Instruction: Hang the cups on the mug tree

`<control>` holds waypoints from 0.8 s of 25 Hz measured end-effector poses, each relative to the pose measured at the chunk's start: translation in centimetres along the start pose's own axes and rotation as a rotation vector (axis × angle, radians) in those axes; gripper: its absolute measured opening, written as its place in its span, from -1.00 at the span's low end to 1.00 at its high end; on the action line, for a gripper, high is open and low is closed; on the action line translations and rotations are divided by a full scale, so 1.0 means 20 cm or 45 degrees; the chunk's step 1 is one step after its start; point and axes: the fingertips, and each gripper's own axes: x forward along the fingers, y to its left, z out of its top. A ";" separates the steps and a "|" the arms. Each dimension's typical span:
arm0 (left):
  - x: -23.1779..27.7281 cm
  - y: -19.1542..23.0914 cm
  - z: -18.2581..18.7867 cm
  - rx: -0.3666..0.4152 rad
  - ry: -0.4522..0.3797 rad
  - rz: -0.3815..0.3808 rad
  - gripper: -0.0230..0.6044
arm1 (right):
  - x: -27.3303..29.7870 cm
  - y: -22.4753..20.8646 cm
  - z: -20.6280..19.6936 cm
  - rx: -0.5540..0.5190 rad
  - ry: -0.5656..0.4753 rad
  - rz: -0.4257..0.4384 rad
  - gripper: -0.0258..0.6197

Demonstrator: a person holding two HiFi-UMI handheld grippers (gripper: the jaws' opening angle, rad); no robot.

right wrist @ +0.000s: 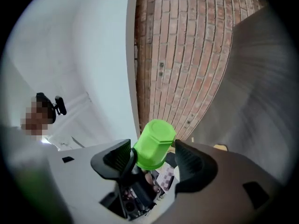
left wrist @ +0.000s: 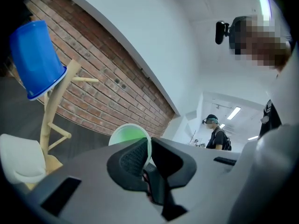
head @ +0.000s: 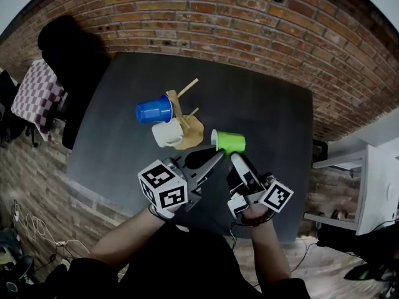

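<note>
Green cup [head: 229, 141] held over the dark table [head: 268, 104], as my head camera shows it. My left gripper [head: 215, 157] reaches it from the lower left and my right gripper [head: 235, 161] from just below, so both sets of tips meet at the cup. Beyond both tools and off to their left stands the wooden mug tree [head: 179, 108]. A blue cup [head: 154, 110] hangs on its far-left side, and a white cup [head: 167, 134] hangs lower, nearer my left gripper.

From the left gripper view, my jaws are all but closed on the green cup's [left wrist: 128, 134] rim, its thin wall pinched between the pads and its mouth turned toward me. The mug tree [left wrist: 51, 111] stands well apart to the left of the jaws. The blue cup [left wrist: 36, 57] hangs tilted on a high peg, with the white cup [left wrist: 21, 157] low at the edge. A brick wall [left wrist: 103, 83] runs behind, and a person [left wrist: 217, 132] stands far off to the right.

From the right gripper view, my jaws are spread wide with the green cup's [right wrist: 154, 146] body between them, base pointing away. The left pad lies close beside it, though I cannot tell whether it touches. The right pad stands clear, so this tool grips nothing.
</note>
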 end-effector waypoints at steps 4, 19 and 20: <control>-0.05 0.04 0.02 -0.138 -0.061 -0.049 -0.80 | 0.05 -0.02 -0.01 -0.010 0.009 -0.034 -0.03; -0.22 0.35 0.00 -0.289 -0.039 0.041 -0.78 | 0.23 -0.10 -0.15 -0.273 0.040 -0.219 -0.19; -0.22 0.37 0.01 -0.288 -0.034 0.048 -0.78 | 0.24 -0.10 -0.16 -0.284 0.037 -0.228 -0.19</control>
